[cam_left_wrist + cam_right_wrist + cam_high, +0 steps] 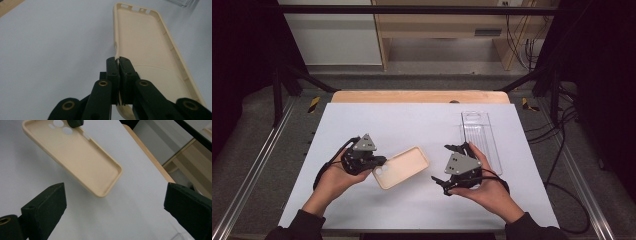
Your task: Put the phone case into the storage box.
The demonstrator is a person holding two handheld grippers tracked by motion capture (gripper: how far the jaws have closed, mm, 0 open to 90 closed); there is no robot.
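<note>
A cream phone case (pixel 402 166) lies hollow side up near the middle of the white table (pixel 412 120). My left gripper (pixel 381 161) is shut on the case's side wall near its camera end; in the left gripper view the jaws pinch the thin rim of the case (pixel 147 47). My right gripper (pixel 448 165) stands open to the right of the case, jaws wide and empty. In the right gripper view the case (pixel 75 155) hangs a little above the table, casting a shadow, with the left gripper's tip (pixel 75 123) on its far edge.
A clear plastic box (pixel 480 137) lies lengthwise at the right side of the table, just beyond my right hand. A wooden board edge (pixel 419 96) runs along the table's far side. Metal rails flank the table.
</note>
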